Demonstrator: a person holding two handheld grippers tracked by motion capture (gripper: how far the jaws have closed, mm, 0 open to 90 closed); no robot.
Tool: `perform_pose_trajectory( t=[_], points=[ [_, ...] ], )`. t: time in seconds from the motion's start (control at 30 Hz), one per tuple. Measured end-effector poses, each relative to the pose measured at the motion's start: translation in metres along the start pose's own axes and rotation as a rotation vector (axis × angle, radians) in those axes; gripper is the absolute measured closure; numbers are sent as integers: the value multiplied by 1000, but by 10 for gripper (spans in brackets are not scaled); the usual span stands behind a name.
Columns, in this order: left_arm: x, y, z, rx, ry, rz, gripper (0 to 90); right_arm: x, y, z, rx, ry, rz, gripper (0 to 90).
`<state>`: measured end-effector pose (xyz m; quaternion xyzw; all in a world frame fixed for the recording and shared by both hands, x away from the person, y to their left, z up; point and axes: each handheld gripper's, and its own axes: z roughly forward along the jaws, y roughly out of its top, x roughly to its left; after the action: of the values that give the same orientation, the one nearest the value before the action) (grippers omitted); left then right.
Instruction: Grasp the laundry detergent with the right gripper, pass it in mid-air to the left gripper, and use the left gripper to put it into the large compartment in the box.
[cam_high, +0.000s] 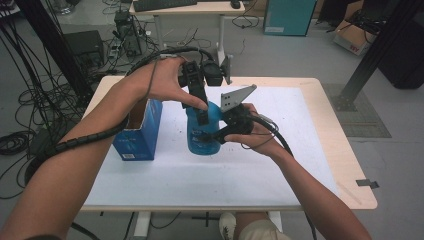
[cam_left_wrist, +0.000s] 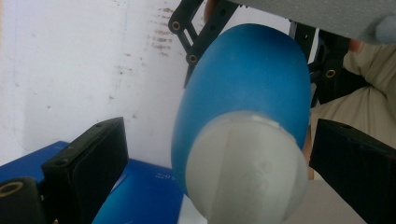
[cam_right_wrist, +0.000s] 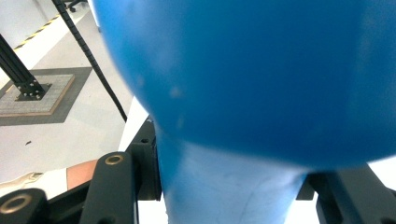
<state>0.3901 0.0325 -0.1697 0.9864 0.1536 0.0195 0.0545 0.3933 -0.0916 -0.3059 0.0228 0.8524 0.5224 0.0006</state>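
A blue plastic bottle with a round body and a white cap (cam_high: 204, 134) stood on the white tabletop (cam_high: 250, 170), near its middle. Just beside it, on the left in the high view, stood an open blue cardboard box (cam_high: 140, 131). The right tongs (cam_high: 216, 134) came at the bottle from the side, and their two black jaws were squeezed tight on its body. In the right gripper view the blue bottle (cam_right_wrist: 243, 79) sat very close, with its narrower part pinched between the jaws at the bottom. A grey three-cornered plate (cam_high: 236, 97) sat on top of the right tongs. The left tongs (cam_high: 202, 116) pointed down over the top of the bottle. In the left gripper view their jaws stood wide apart, one on each side of the white cap (cam_left_wrist: 246, 169), and did not touch it. Behind the cap the blue body (cam_left_wrist: 247, 79) leaned away, and the black arms of the other tongs showed on both sides of it. The blue box (cam_left_wrist: 140, 196) showed low in that view. A black cable (cam_high: 90, 135) wound around the person's left forearm.
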Motion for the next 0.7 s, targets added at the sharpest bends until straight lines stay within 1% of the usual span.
perform_pose_trajectory(
  t=[0.1, 0.23, 0.27, 0.53, 0.57, 0.6, 0.7],
  points=[
    [0, 0, 0, -2, -4, -2, 47, 0, 0, 0, 0, -1, -7, 441],
    [-1, -1, 1, 1, -9, 1, 47, 1, 1, 1, 2, 0, -2, 441],
    [-1, -2, 2, -2, -3, 0, 47, 1, 1, 1, 1, -1, 3, 441],
    [-1, -2, 2, 1, -7, 2, 47, 2, 2, 2, 5, 5, -3, 441],
    [-1, -3, 2, -4, -3, 2, 47, 2, 2, 2, 5, 5, -7, 441],
    [-1, -2, 2, -1, -12, 3, 47, 2, 2, 3, 5, 5, -6, 441],
    [-2, -3, 2, -5, -4, 4, 47, 2, 2, 3, 4, 5, -6, 441]
  ],
)
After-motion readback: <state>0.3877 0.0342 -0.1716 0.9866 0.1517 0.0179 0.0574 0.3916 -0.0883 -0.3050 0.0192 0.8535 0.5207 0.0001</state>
